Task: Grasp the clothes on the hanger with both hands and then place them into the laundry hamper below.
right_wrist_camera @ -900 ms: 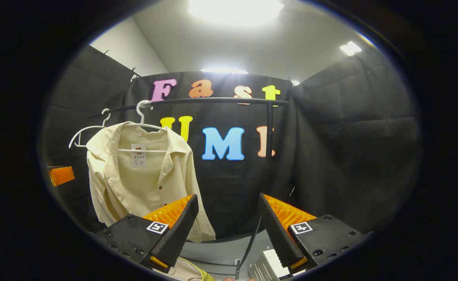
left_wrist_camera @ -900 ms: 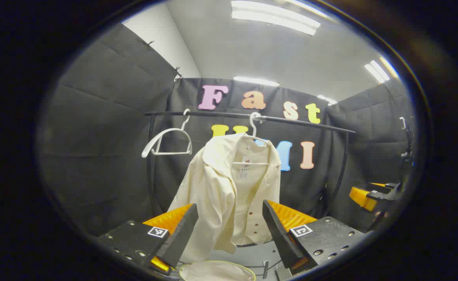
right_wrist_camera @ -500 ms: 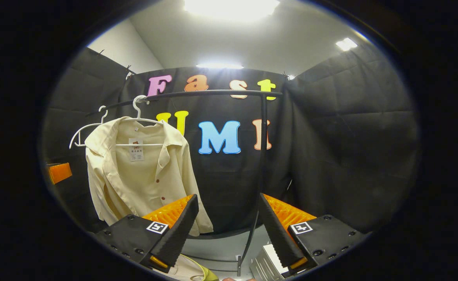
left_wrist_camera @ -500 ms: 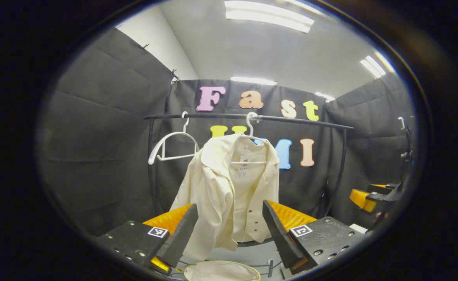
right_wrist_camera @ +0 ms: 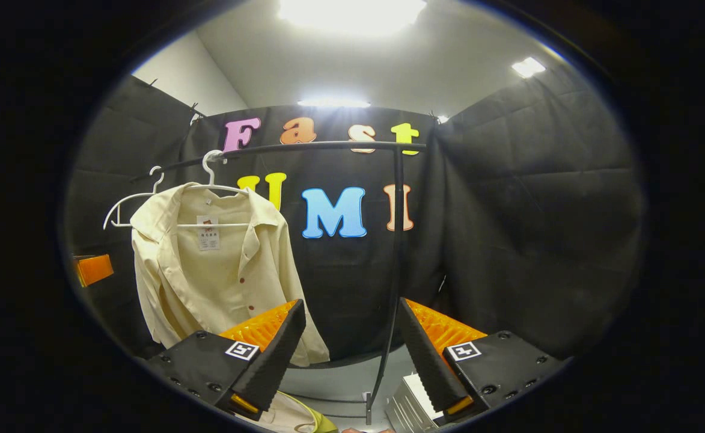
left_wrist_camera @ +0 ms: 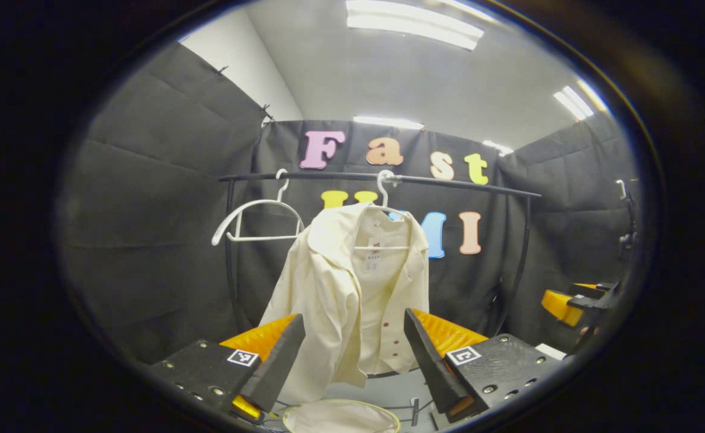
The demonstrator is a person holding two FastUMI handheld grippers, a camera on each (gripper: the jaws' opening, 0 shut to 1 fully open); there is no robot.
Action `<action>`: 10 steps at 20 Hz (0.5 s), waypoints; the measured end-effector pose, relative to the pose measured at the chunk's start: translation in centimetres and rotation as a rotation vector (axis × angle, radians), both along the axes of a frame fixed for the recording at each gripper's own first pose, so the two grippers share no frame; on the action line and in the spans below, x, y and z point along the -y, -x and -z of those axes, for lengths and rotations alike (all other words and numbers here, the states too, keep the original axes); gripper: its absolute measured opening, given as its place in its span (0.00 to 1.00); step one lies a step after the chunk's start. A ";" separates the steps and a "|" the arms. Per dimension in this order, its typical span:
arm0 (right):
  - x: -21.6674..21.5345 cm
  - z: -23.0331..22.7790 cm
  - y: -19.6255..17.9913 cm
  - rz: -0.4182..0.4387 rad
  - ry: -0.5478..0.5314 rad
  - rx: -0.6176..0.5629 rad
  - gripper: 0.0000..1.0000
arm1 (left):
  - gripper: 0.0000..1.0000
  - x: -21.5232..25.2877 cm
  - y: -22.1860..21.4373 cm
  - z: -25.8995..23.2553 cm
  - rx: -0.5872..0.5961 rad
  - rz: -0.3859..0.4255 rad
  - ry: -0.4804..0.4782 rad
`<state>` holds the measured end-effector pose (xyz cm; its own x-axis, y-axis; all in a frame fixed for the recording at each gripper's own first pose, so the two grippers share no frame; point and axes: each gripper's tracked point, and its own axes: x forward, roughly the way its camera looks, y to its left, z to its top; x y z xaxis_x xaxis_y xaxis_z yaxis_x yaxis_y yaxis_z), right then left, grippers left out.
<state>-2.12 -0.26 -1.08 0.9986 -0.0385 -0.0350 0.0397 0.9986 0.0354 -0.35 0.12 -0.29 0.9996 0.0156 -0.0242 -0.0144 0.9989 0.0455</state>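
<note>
A cream button-up shirt (left_wrist_camera: 352, 294) (right_wrist_camera: 214, 270) hangs on a white hanger (left_wrist_camera: 383, 198) (right_wrist_camera: 211, 177) from a black rail (left_wrist_camera: 448, 183) (right_wrist_camera: 304, 147). The laundry hamper's rim (left_wrist_camera: 340, 404) shows below the shirt, and again at the bottom of the right gripper view (right_wrist_camera: 313, 418). My left gripper (left_wrist_camera: 352, 355) is open, short of the shirt, which shows between its fingers. My right gripper (right_wrist_camera: 352, 352) is open too, right of the shirt and apart from it. In the left gripper view the right gripper (left_wrist_camera: 568, 297) appears at the far right edge.
An empty white hanger (left_wrist_camera: 256, 219) (right_wrist_camera: 130, 204) hangs left of the shirt. The rack's upright post (right_wrist_camera: 391, 270) stands straight ahead of my right gripper. A pale ribbed box (right_wrist_camera: 409, 406) lies at the rack's foot. Black cloth walls close in all round.
The empty hanger has swung slightly on the rail. Both grippers have shifted only a little, and the shirt hangs as before.
</note>
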 end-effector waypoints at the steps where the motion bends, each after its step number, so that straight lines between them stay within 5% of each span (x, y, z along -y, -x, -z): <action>1: -0.2 0.1 0.1 -0.005 -0.002 -0.004 0.98 | 0.97 -0.7 -0.3 0.2 -0.014 -0.029 -0.011; 10: -2.2 -0.2 -1.1 -0.040 -0.061 -0.033 0.96 | 0.97 -1.4 -3.4 -1.4 -0.022 -0.055 0.048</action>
